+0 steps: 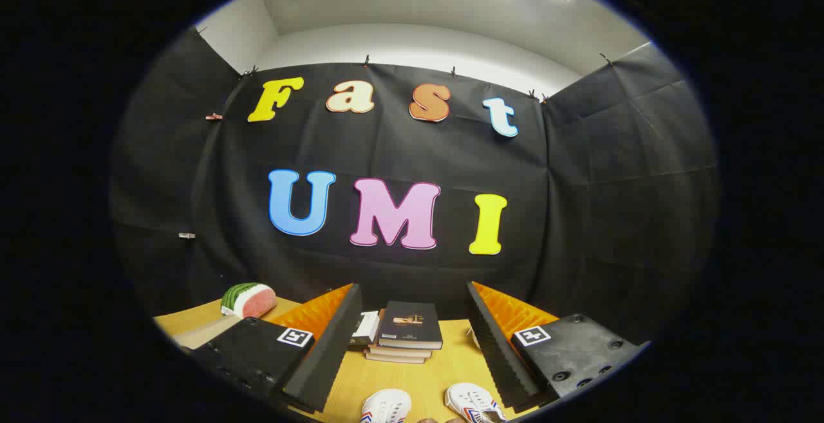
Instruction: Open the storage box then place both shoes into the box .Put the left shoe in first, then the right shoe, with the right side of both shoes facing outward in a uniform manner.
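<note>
Showing two shoes (428, 405) between open hand-held gripper (412, 346) fingers.

Gripper view rides above the table (444, 362), facing the wall at twelve o'clock — fingers (335, 339) close below.

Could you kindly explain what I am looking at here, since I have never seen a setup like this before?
No robot arm here: a person carries a handheld two-finger gripper, and the fisheye camera rides on it, looking forward along the fingers. Those are the two dark ridged pads with orange backing; they stand wide open and hold nothing. Between them, on the wooden table, lie two white shoes nearest the camera. Beyond them sits a stack of books, and off to one side a watermelon-slice model. I cannot make out a storage box.
</note>
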Tool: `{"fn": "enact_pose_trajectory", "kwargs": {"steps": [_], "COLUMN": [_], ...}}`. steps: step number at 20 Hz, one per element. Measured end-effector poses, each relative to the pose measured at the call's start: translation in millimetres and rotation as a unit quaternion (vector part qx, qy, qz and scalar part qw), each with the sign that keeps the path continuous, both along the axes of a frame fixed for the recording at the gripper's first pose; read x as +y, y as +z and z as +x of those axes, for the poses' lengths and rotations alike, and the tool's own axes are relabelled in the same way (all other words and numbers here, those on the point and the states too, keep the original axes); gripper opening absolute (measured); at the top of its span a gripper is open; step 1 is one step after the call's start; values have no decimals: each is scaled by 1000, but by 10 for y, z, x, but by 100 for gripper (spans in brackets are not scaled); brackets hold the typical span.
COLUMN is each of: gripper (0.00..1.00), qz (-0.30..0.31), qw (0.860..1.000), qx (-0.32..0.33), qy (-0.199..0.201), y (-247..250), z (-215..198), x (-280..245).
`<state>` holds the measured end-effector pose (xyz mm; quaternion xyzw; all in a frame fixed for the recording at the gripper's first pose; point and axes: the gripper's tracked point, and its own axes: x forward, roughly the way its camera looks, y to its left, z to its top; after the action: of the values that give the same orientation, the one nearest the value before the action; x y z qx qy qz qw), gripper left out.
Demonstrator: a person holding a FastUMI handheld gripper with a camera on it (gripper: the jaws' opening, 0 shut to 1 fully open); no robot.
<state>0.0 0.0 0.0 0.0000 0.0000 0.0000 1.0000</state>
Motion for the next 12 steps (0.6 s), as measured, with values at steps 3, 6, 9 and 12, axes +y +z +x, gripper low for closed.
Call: {"fn": "enact_pose_trajectory", "kwargs": {"steps": [3, 6, 9, 12], "gripper": [97, 97, 97, 97], "qz": [-4, 12, 19, 15], "qw": [1000, 1000, 999, 999], "qx": [3, 24, 35, 43], "qy": [5, 6, 7, 12], "y": [-52, -146, -182, -202], "z": [-22, -53, -60, -59], "x": [1, 30, 49, 73]}}
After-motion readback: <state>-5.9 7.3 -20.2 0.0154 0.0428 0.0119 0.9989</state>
